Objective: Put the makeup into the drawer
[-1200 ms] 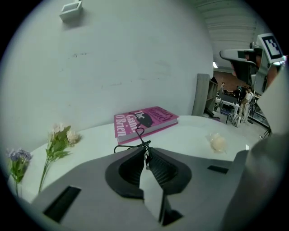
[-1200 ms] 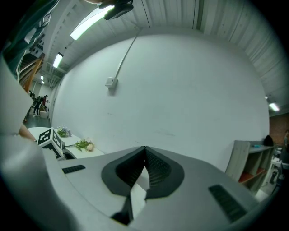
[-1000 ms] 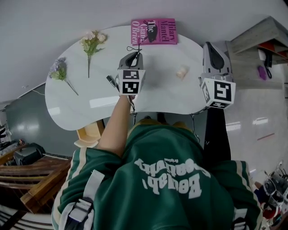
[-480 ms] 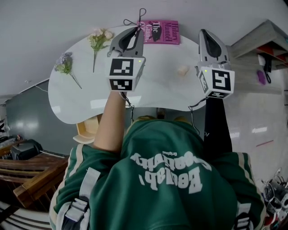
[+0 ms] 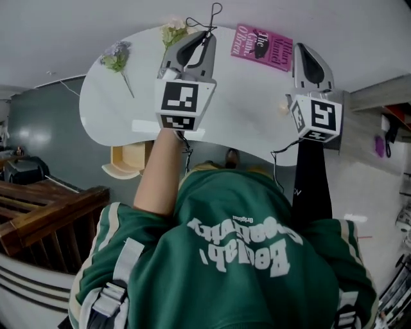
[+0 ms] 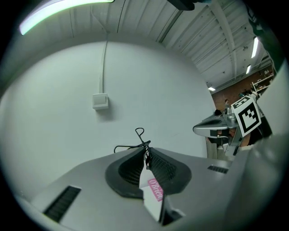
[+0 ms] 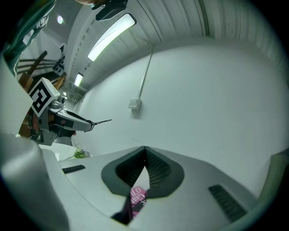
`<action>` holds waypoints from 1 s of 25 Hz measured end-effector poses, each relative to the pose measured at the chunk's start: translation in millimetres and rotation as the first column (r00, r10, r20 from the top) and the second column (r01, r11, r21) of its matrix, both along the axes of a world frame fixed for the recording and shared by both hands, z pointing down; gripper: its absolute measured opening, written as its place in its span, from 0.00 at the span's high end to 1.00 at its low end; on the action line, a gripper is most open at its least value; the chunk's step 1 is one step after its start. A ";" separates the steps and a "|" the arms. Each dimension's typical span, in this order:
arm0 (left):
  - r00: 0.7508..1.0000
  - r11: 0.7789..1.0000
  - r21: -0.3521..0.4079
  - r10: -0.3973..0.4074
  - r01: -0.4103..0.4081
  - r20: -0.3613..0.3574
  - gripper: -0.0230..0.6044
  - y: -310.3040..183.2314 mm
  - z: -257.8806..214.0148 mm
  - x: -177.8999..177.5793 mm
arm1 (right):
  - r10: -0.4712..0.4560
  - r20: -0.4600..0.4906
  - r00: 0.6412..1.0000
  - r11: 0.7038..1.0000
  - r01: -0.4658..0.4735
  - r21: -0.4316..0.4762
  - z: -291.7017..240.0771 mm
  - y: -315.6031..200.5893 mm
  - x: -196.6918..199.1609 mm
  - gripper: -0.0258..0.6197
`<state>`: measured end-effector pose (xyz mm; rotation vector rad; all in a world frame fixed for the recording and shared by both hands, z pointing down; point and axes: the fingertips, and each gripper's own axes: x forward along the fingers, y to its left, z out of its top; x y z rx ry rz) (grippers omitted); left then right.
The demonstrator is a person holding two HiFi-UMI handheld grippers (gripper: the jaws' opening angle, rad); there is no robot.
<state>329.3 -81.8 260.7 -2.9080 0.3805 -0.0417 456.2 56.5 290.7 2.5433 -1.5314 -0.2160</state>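
Note:
My left gripper [image 5: 207,33] is raised above the white table [image 5: 244,96] and points level, shut on a thin black wire makeup tool [image 5: 212,13]. The tool's loops stick out past the fingertips. In the left gripper view the black wire tool [image 6: 140,135] is pinched at the tip of the left gripper [image 6: 145,150]. My right gripper [image 5: 302,50] is held up at the right. Its jaws meet with nothing between them, as the right gripper view shows at the right gripper's tip [image 7: 144,149]. A small beige item [image 5: 282,109] lies on the table beside it. An open wooden drawer [image 5: 128,160] shows under the table's near left edge.
A pink book [image 5: 262,45] lies at the table's far side. Two artificial flower sprigs [image 5: 173,29] [image 5: 115,58] lie at the far left. A white wall with a small box [image 6: 100,100] faces both grippers. A wooden stair rail [image 5: 45,212] runs at the lower left.
My left gripper has risen from the tabletop with the black wire tool in it. The right gripper has also lifted and moved forward. The head view has swung slightly left.

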 end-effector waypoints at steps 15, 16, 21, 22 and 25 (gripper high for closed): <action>0.910 0.910 0.001 -0.414 0.414 -0.006 0.89 -127.9 -6.6 -230.5 | -0.415 -0.024 0.910 0.910 0.415 0.012 -7.0 -197.1 -177.3 0.95; 0.898 0.898 0.003 -0.440 0.440 -0.003 0.89 -132.9 -7.0 -246.6 | -0.444 -0.023 0.896 0.896 0.444 0.014 -7.8 -208.0 -193.1 0.95; 0.861 0.861 0.021 -0.509 0.509 0.002 0.89 -155.6 -12.8 -325.3 | -0.533 -0.014 0.846 0.846 0.533 0.018 -12.3 -253.3 -276.6 0.95; 0.854 0.854 0.023 -0.520 0.520 0.004 0.89 -159.7 -12.9 -341.8 | -0.543 -0.009 0.840 0.839 0.543 0.024 -15.2 -260.9 -294.8 0.95; 0.820 0.820 0.028 -0.573 0.572 0.014 0.89 -170.3 -10.0 -389.5 | -0.619 -0.020 0.785 0.782 0.618 0.077 -29.7 -283.2 -354.3 0.95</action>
